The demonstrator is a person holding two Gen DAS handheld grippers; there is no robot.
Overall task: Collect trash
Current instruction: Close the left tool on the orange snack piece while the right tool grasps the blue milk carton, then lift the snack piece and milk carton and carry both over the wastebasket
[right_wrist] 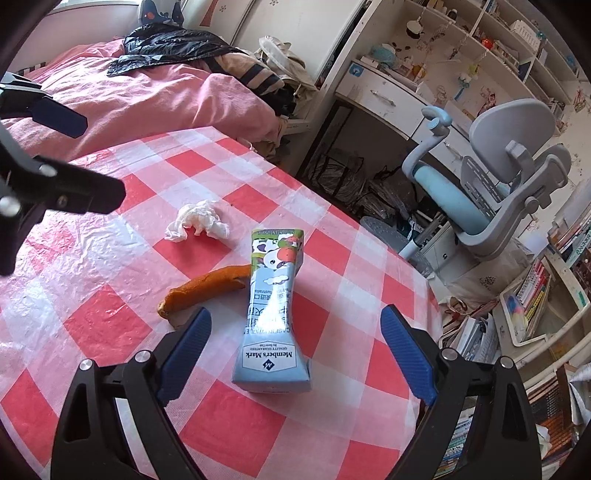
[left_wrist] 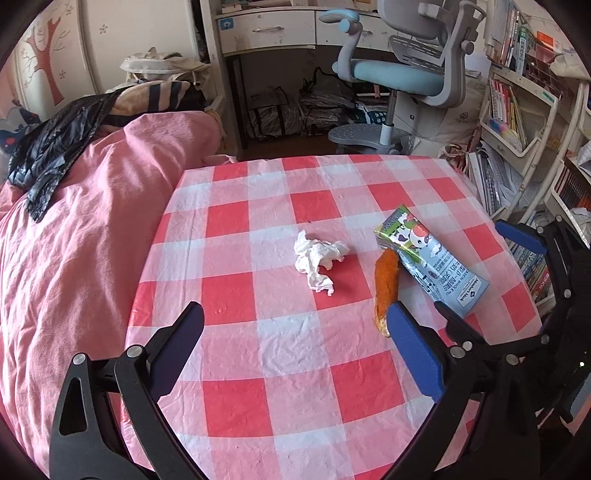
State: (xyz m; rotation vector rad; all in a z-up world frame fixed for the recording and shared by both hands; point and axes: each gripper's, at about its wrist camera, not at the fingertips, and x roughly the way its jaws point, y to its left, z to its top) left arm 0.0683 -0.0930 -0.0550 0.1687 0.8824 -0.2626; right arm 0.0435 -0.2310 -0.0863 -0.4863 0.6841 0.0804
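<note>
Three pieces of trash lie on the red-and-white checked table [left_wrist: 236, 406]: a crumpled white tissue [left_wrist: 317, 262], an orange peel strip [left_wrist: 386, 288] and a squashed blue milk carton [left_wrist: 432, 262]. My left gripper [left_wrist: 295, 325] is open and empty, held above the near part of the table, short of the tissue. My right gripper [right_wrist: 295, 328] is open, with the milk carton [right_wrist: 275, 317] lying between its fingers; the peel [right_wrist: 207, 286] is just left of it and the tissue [right_wrist: 197, 221] farther back. The right gripper also shows at the right edge of the left wrist view [left_wrist: 476, 269].
A bed with a pink cover [left_wrist: 74, 240] and a black jacket [left_wrist: 55, 147] borders the table on the left. A blue-grey desk chair [left_wrist: 399, 74], a white desk [left_wrist: 266, 33] and bookshelves [left_wrist: 517, 122] stand behind and to the right.
</note>
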